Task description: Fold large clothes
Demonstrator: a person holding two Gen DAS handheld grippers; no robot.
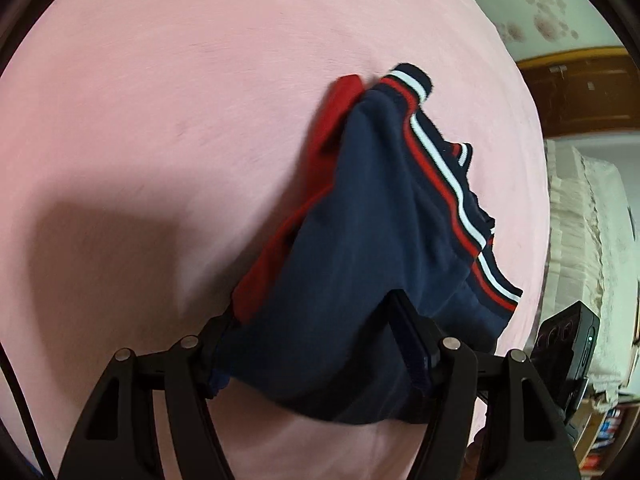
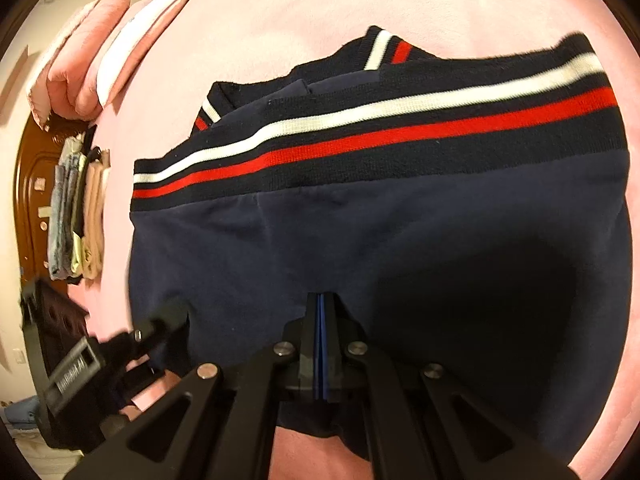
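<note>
2 tools work on 1 garment. The right tool [image 2: 320, 320] is closed, its jaws pinching a fold of the navy sweatshirt [image 2: 360, 232]. The left tool [image 1: 316, 332] has its jaws wide apart, with navy cloth draped between them but not pressed. The sweatshirt lies bunched on the pink bed sheet [image 1: 160, 100], its striped hem [image 2: 380, 120] on the far side. I think the left tool should close on 1 edge before any pull, so both corners move together.
</note>
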